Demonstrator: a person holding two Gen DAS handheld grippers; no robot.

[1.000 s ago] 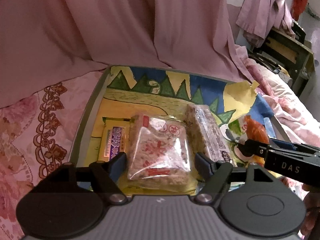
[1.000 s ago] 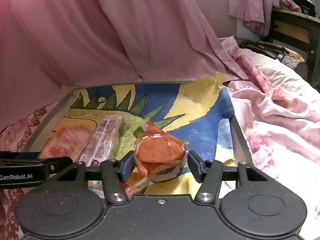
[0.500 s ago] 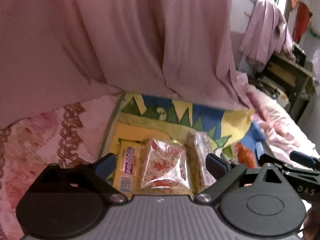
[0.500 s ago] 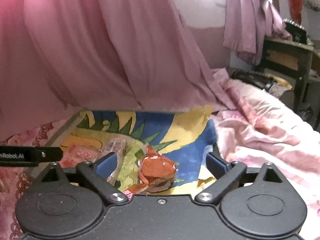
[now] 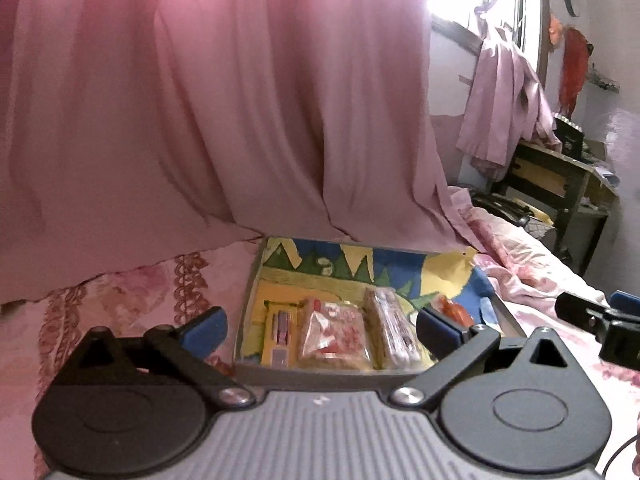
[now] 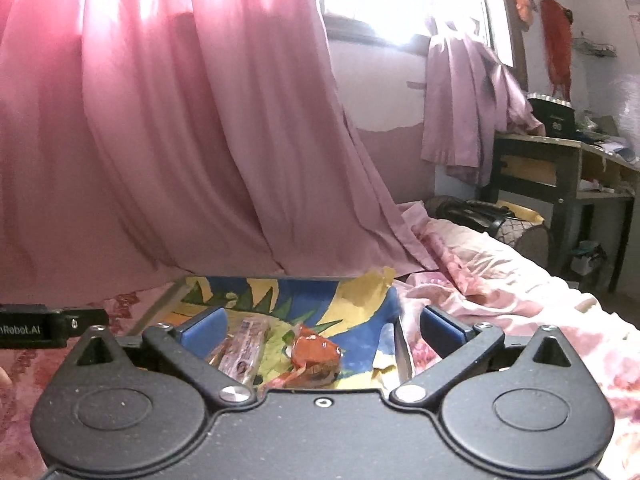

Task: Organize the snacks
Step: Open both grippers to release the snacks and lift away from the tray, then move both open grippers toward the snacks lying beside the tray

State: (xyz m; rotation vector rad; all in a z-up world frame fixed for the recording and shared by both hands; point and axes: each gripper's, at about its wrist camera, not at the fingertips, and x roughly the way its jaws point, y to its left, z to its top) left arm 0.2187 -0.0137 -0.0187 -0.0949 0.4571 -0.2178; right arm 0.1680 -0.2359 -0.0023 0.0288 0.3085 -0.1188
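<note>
The left tool (image 5: 319,326) points slightly downward, its jaws spread wide after just opening, nothing between the blue pads (image 5: 206,326). The right tool (image 6: 323,326) has the same pose, jaws just opened and empty. In the left wrist view the right tool's tip shows at three o'clock; in the right wrist view the left tool sits at nine o'clock.
</note>
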